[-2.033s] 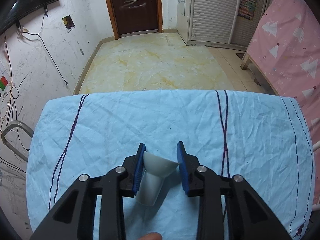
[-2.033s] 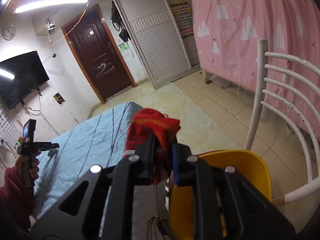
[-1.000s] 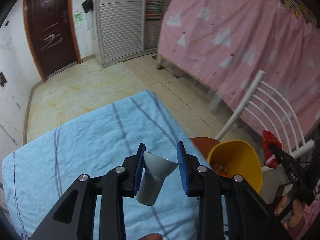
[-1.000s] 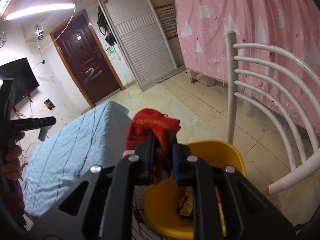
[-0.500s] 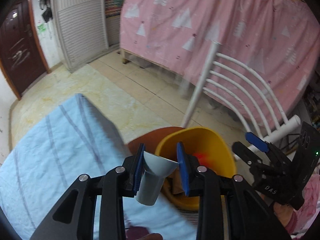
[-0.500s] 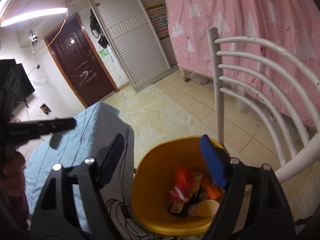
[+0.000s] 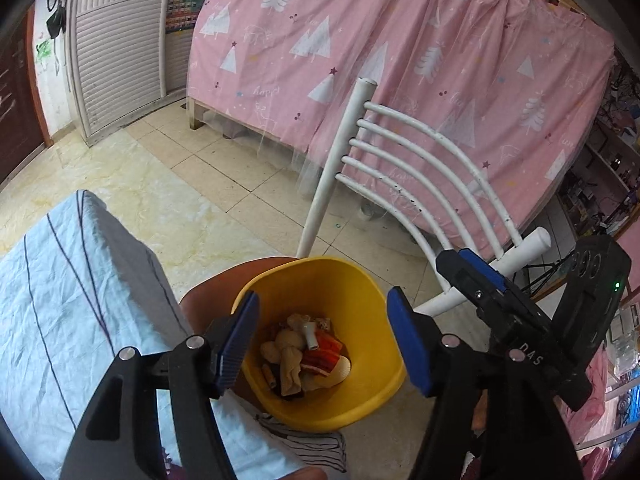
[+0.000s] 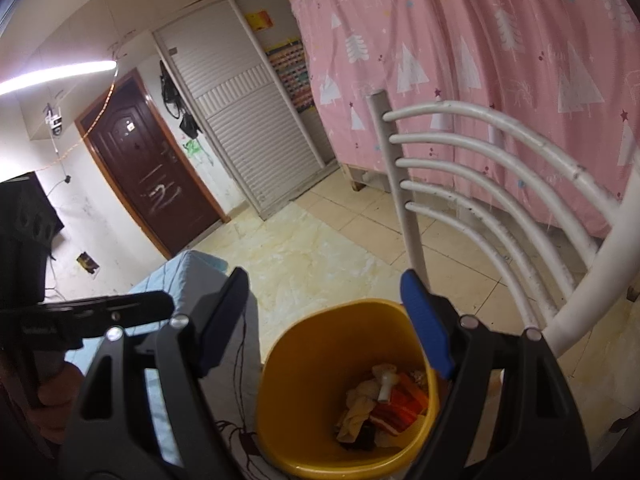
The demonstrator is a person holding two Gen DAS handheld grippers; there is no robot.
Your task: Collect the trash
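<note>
A yellow bin (image 7: pixel 362 280) (image 8: pixel 340 310) stands on a brown chair seat (image 7: pixel 216 284) beside the table. Inside lie a red wrapper (image 7: pixel 324 356) (image 8: pixel 400 406), a small white cup (image 7: pixel 309 334) (image 8: pixel 386 384) and other scraps. My left gripper (image 7: pixel 322 300) hangs over the bin's mouth, its jaws opening with nothing between them. To the right of the bin my right gripper (image 8: pixel 324 280) (image 7: pixel 468 270) is open and holds nothing. In the right wrist view the left gripper (image 8: pixel 100 314) shows at the left edge.
A white chair back (image 7: pixel 420 168) (image 8: pixel 500 184) rises right behind the bin. The table under a light blue cloth (image 7: pixel 60 300) (image 8: pixel 188 272) is to the left. A pink curtain (image 7: pixel 400 60) hangs behind, with tiled floor (image 7: pixel 180 184) in between.
The left gripper swung right from the table to above the bin, then opened and the cup dropped in. The right gripper opened and the red wrapper fell into the bin.
</note>
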